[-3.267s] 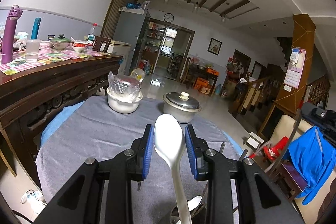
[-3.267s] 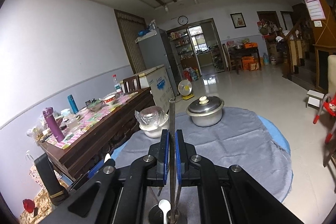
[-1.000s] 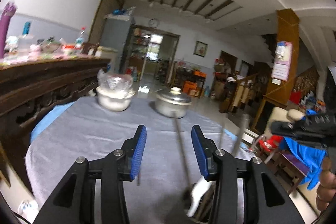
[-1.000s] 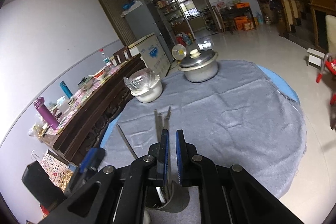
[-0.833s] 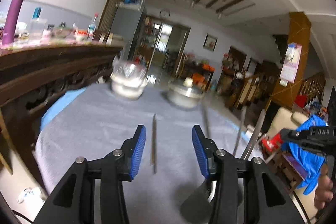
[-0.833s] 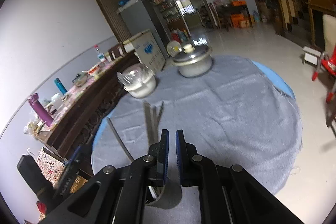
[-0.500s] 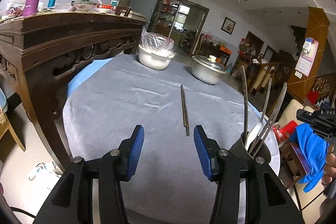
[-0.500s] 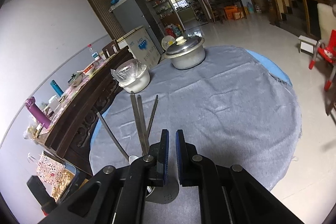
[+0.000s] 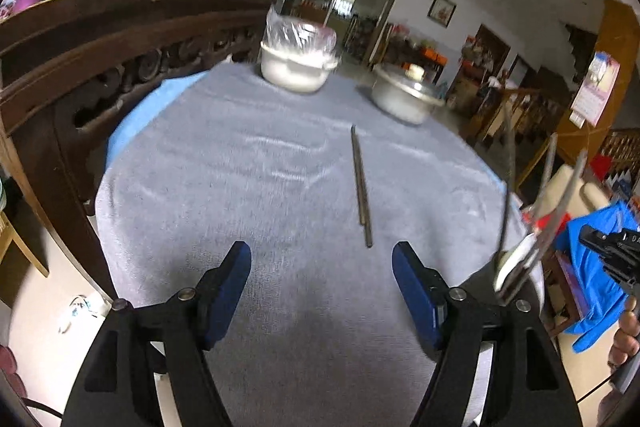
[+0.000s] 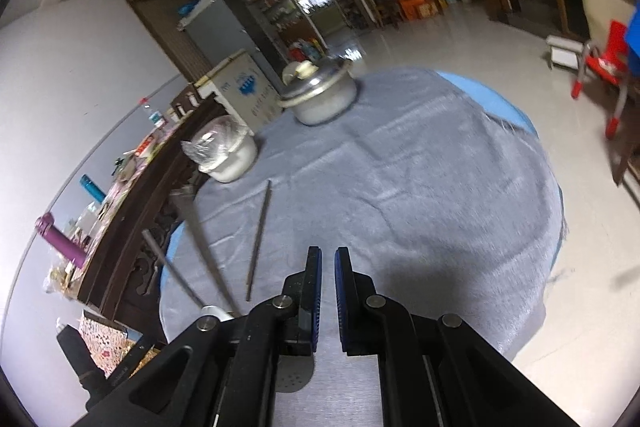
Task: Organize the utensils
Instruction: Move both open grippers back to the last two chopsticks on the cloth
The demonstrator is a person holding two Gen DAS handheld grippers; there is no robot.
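Observation:
A pair of dark chopsticks [image 9: 361,187] lies on the grey tablecloth [image 9: 240,195], ahead of my left gripper [image 9: 322,267], which is open and empty above the cloth. The chopsticks also show in the right wrist view [image 10: 258,239]. A utensil holder with a white spoon [image 9: 510,263] and several metal utensils [image 9: 548,195] stands at the right of the left view, partly behind my finger. In the right wrist view its utensils [image 10: 200,247] rise at lower left. My right gripper [image 10: 328,279] is shut and empty.
A white bowl covered with plastic [image 9: 296,63] and a lidded metal pot [image 9: 404,99] stand at the far side of the table. A dark carved wooden sideboard [image 9: 100,59] runs along the left. A red chair [image 10: 600,67] stands on the floor at right.
The spoon and utensil I held earlier now stand in the holder. Both grippers have pulled back and tilted down; the left one has opened wider over the chopsticks.

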